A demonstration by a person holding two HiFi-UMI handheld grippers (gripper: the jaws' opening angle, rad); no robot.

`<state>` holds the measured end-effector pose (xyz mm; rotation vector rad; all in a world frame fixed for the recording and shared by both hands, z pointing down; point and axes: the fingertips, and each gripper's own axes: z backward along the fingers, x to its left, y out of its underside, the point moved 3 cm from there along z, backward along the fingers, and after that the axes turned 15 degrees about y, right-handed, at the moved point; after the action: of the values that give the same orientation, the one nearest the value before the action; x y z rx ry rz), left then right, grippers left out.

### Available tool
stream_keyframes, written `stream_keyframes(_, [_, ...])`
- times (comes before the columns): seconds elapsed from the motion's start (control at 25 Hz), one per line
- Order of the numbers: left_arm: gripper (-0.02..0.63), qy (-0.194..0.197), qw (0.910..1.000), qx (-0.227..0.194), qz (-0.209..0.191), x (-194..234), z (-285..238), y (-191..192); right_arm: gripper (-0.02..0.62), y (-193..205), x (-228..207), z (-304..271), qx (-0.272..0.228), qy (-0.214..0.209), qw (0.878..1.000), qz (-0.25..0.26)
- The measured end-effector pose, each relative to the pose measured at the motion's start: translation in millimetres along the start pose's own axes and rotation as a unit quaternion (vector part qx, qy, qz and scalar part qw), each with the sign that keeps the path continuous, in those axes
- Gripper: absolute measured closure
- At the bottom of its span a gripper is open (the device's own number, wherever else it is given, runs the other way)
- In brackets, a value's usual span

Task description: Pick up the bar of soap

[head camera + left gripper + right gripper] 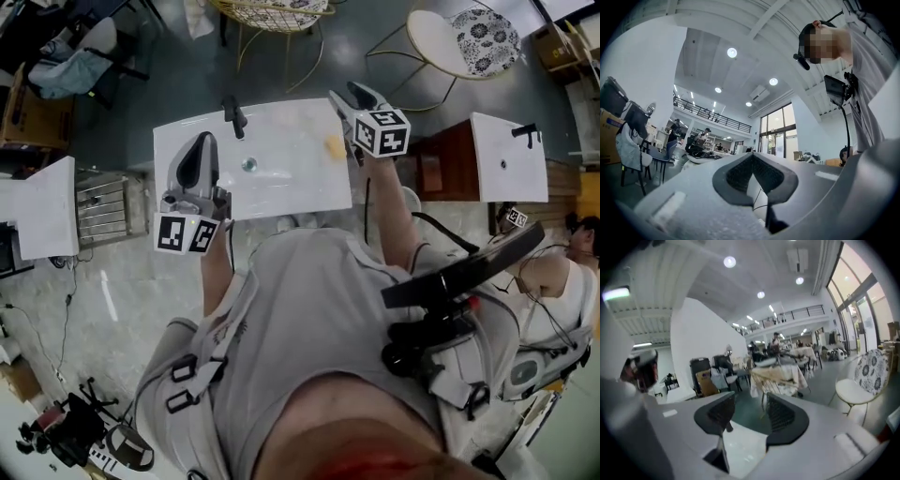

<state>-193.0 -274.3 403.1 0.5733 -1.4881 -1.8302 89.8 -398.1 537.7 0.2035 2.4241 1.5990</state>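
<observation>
The yellow bar of soap [335, 146] lies on the white sink top [281, 183], right of the drain [248, 164] and the black faucet [234, 117]. My right gripper [353, 97] hangs above the sink's far right corner, just beyond the soap and apart from it. Its jaws stand open with nothing between them [749, 413]; only the sink surface and the floor show through the gap. The soap is not in that view. My left gripper [202, 142] is over the sink's left part, shut and empty, its pads meeting at the tip [752, 155] and pointing slightly upward.
A gold wire chair [272, 17] and a white chair with a floral cushion [473, 39] stand beyond the sink. A brown cabinet [441, 159] and a second white basin [506, 155] are to the right, a white block [42, 211] to the left.
</observation>
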Motion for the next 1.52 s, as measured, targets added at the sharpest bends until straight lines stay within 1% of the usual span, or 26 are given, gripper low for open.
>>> stream_keyframes(0.08, [0.606, 0.010, 0.9999, -0.004, 0.007, -2.3, -13.1, -5.6, 0.385, -55.9, 11.4, 31.3, -0.069, -0.027, 0.997, -0.007])
stream_keyframes(0.2, [0.606, 0.031, 0.9995, -0.009, 0.002, -7.0, -30.2, -19.2, 0.393, -121.1, 29.5, 80.9, -0.166, -0.051, 0.985, 0.015])
stream_keyframes(0.28, [0.606, 0.047, 0.9989, -0.011, -0.002, -10.0, -39.9, -27.6, 0.401, -150.8, 38.3, 110.8, -0.224, -0.055, 0.972, 0.036])
stream_keyframes(0.36, [0.606, 0.058, 0.9982, -0.015, -0.003, -11.9, -47.6, -33.5, 0.413, -165.9, 41.0, 126.6, -0.256, -0.058, 0.964, 0.043])
stream_keyframes(0.44, [0.606, 0.065, 0.9977, -0.019, -0.008, -14.1, -53.6, -37.8, 0.414, -169.3, 39.5, 128.6, -0.261, -0.057, 0.963, 0.040])
stream_keyframes(0.64, [0.606, 0.074, 0.9970, -0.019, -0.014, -19.9, -59.8, -40.9, 0.422, -161.1, 39.3, 123.0, -0.247, -0.065, 0.966, 0.034])
stream_keyframes(0.68, [0.606, 0.073, 0.9971, -0.018, -0.013, -20.2, -59.4, -40.8, 0.471, -160.0, 41.5, 123.9, -0.247, -0.075, 0.966, 0.034])
stream_keyframes(0.72, [0.606, 0.070, 0.9973, -0.018, -0.013, -20.4, -58.2, -40.8, 0.593, -159.6, 44.7, 126.0, -0.249, -0.087, 0.964, 0.035])
stream_keyframes(0.8, [0.606, 0.063, 0.9978, -0.017, -0.012, -19.5, -54.5, -40.3, 0.592, -159.0, 50.6, 128.8, -0.253, -0.101, 0.961, 0.043])
stream_keyframes(0.88, [0.606, 0.057, 0.9982, -0.015, -0.011, -17.1, -51.3, -38.8, 0.592, -157.5, 52.0, 126.0, -0.250, -0.098, 0.962, 0.051])
stream_keyframes(1.04, [0.606, 0.048, 0.9987, -0.012, -0.011, -14.1, -47.3, -38.5, 0.592, -156.3, 50.0, 121.9, -0.244, -0.091, 0.964, 0.050])
stream_keyframes(1.28, [0.606, 0.046, 0.9988, -0.012, -0.010, -5.5, -41.8, -40.8, 0.592, -153.8, 58.3, 116.5, -0.235, -0.089, 0.967, 0.048])
stream_keyframes(1.52, [0.606, 0.043, 0.9990, -0.012, -0.006, -5.6, -41.9, -36.0, 0.592, -148.3, 56.6, 110.4, -0.220, -0.088, 0.970, 0.050])
